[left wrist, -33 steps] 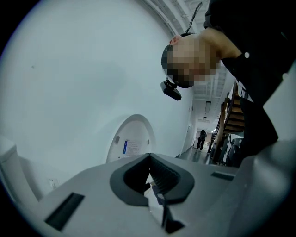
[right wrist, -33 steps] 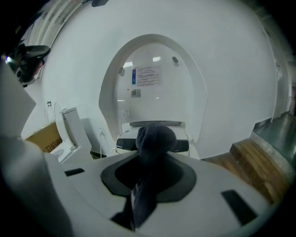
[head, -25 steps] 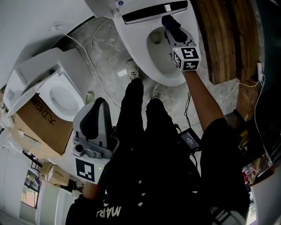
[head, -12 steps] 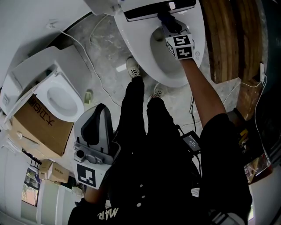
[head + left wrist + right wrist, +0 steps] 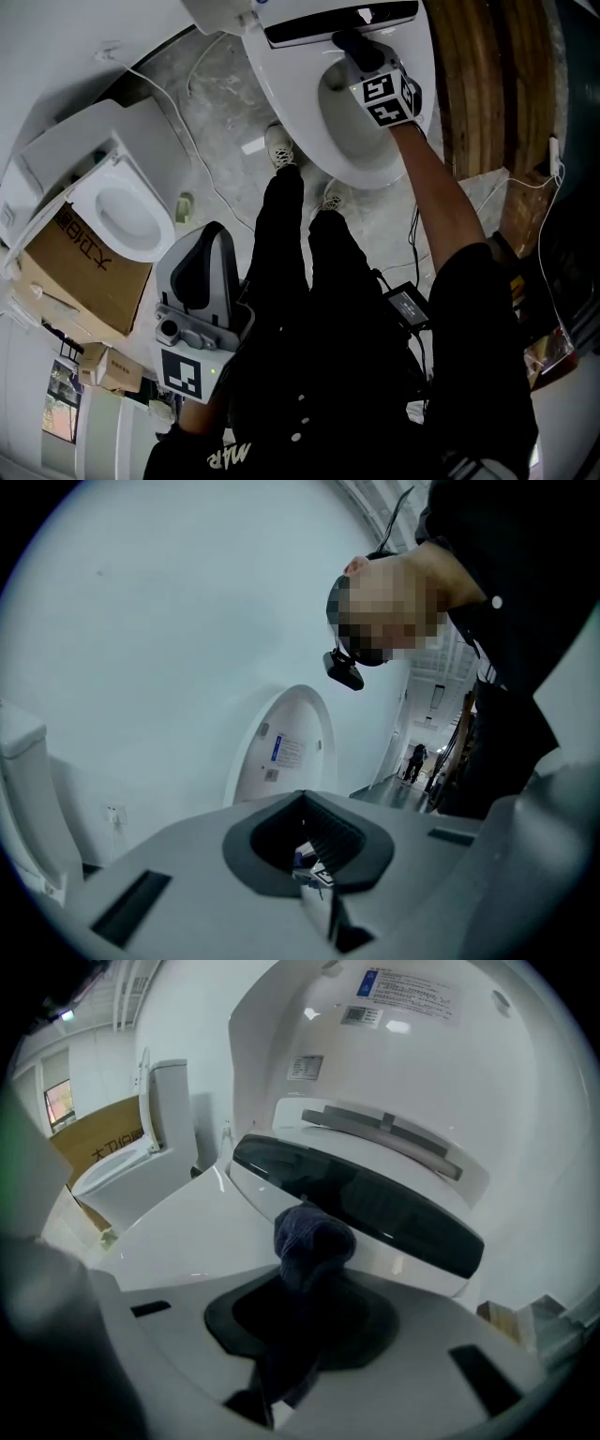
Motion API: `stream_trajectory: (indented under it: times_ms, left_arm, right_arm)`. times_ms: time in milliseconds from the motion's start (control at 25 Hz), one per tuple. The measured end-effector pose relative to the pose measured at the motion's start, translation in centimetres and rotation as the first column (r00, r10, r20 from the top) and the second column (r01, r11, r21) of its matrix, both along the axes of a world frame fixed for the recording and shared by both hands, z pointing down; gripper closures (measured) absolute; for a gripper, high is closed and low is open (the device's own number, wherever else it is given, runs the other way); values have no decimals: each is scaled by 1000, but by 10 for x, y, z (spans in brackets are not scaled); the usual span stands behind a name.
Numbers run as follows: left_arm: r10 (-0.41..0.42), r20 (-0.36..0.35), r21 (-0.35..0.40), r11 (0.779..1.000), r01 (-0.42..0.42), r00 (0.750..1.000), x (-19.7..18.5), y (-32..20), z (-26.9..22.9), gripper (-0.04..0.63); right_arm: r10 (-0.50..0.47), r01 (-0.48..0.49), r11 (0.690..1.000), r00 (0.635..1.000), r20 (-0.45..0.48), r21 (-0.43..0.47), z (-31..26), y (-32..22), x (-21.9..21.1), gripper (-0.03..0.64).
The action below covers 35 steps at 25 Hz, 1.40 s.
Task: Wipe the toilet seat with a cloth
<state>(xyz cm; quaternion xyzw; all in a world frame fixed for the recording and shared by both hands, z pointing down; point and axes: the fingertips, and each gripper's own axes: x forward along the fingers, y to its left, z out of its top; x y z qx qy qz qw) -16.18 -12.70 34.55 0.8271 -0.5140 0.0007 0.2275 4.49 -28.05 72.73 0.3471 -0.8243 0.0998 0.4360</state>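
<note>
A white toilet seat [image 5: 281, 89] rings the bowl at the top of the head view, with a dark control strip [image 5: 339, 22] behind it and the raised lid [image 5: 403, 1044] beyond. My right gripper [image 5: 361, 54] is shut on a dark blue cloth [image 5: 309, 1241]; the cloth [image 5: 349, 42] bunches out past the jaws at the seat's rear edge, just in front of the strip [image 5: 366, 1199]. My left gripper [image 5: 199, 281] is held low by the person's left hip, far from the toilet, jaws closed with nothing between them [image 5: 314, 878].
A second white toilet [image 5: 122, 202] stands at left on a cardboard box [image 5: 80, 267]. A white cable [image 5: 183, 122] runs over the concrete floor. Wooden planks [image 5: 487, 84] lie right of the bowl. The person's shoes [image 5: 279, 147] stand at the bowl's front.
My right gripper has carried the cloth from the seat's right side up to its rear edge by the dark strip. The left gripper has stayed put.
</note>
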Motion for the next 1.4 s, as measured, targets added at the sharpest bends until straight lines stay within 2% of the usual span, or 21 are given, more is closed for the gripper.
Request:
stream_trajectory:
  times_ms: [240, 480, 680, 840, 960, 1120, 1280, 1400]
  left_arm:
    - [-1, 1, 3, 1000, 1, 1000, 0, 1, 0, 588]
    - [-5, 2, 0, 1000, 5, 1000, -1, 4, -2, 588]
    - [-11, 2, -2, 1000, 11, 1000, -2, 5, -2, 588]
    - [-1, -2, 1, 1000, 1, 1000, 4, 6, -3, 588]
    - [1, -5, 1, 1000, -1, 1000, 8, 6, -3, 588]
    - [14, -7, 12, 1000, -13, 1000, 15, 5, -7, 588]
    - [10, -3, 12, 1000, -10, 1000, 16, 7, -8, 588]
    - [10, -2, 14, 1000, -10, 1000, 18, 9, -9, 588]
  right_arm:
    - [71, -72, 997, 994, -87, -7, 4, -10, 42, 529]
    - [-70, 72, 997, 978, -194, 2, 6, -12, 61, 528]
    - [-187, 196, 981, 937, -296, 2, 9, -16, 80, 526]
    - [-344, 371, 928, 839, -422, -18, 11, -14, 97, 525]
    - [-423, 466, 884, 770, -477, -32, 14, -11, 101, 525]
    - [-523, 590, 805, 651, -550, -67, 18, -5, 103, 526]
    - [-577, 637, 763, 597, -557, -108, 21, 4, 110, 526]
    - [-602, 656, 743, 569, -561, -132, 22, 11, 116, 526]
